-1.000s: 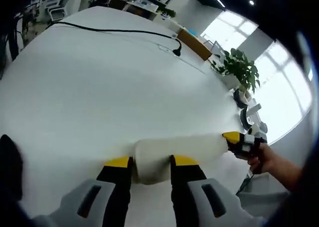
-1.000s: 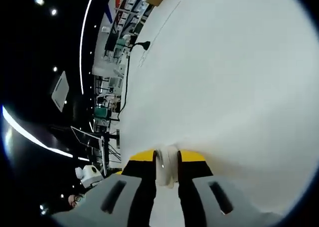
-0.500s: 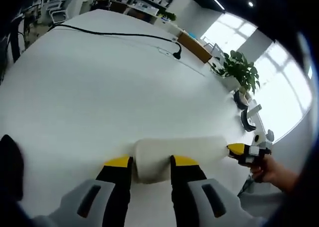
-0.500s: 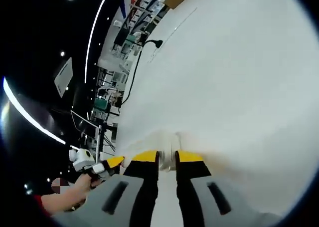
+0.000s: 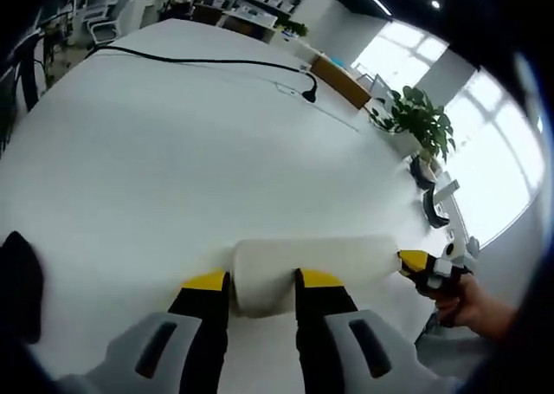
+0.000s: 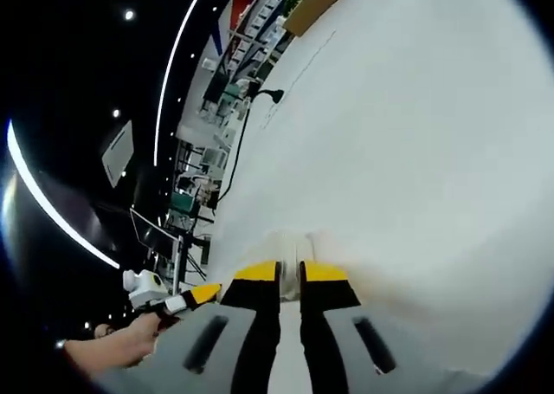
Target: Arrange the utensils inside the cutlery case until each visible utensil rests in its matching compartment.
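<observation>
A cream rolled-up cutlery case (image 5: 303, 260) lies lengthwise on the white table (image 5: 173, 151). My left gripper (image 5: 262, 281) is shut on the case's left end, one yellow-tipped jaw on each side. At the case's right end, my right gripper (image 5: 420, 262), held by a hand, meets its tapered tip. In the right gripper view, my right gripper (image 6: 289, 271) has its jaws nearly together, pinching the edge of the case (image 6: 294, 241) just beyond the tips. The left gripper (image 6: 195, 295) and a hand show at the lower left there. No utensils are in sight.
A black cable with a plug (image 5: 307, 87) runs across the far part of the table. A brown box (image 5: 338, 74) and a potted plant (image 5: 420, 121) stand at the far right edge. Office desks and shelves (image 6: 216, 108) lie beyond the table.
The right gripper's jaws narrowed from around the thick end of the roll to a pinch on its edge. That gripper drew slightly outward. The left gripper and the roll stayed put.
</observation>
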`<action>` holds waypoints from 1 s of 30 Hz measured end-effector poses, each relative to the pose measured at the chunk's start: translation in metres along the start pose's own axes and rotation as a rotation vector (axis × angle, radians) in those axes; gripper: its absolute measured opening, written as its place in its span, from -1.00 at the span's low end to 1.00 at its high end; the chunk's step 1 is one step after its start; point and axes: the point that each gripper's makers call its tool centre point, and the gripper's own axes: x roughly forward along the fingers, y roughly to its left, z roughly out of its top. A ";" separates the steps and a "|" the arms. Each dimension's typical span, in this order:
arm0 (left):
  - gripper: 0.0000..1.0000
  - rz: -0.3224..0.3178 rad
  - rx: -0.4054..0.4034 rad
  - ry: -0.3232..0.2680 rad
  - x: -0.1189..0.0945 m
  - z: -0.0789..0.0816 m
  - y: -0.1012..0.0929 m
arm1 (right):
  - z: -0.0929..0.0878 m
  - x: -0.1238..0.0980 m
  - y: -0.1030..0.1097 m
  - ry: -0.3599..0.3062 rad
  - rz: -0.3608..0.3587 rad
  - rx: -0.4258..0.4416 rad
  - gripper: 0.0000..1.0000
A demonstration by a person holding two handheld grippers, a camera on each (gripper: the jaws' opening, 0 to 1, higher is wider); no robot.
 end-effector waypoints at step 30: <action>-0.38 -0.037 -0.165 -0.052 0.000 -0.015 -0.008 | 0.010 -0.008 -0.008 0.027 -0.125 -0.101 -0.89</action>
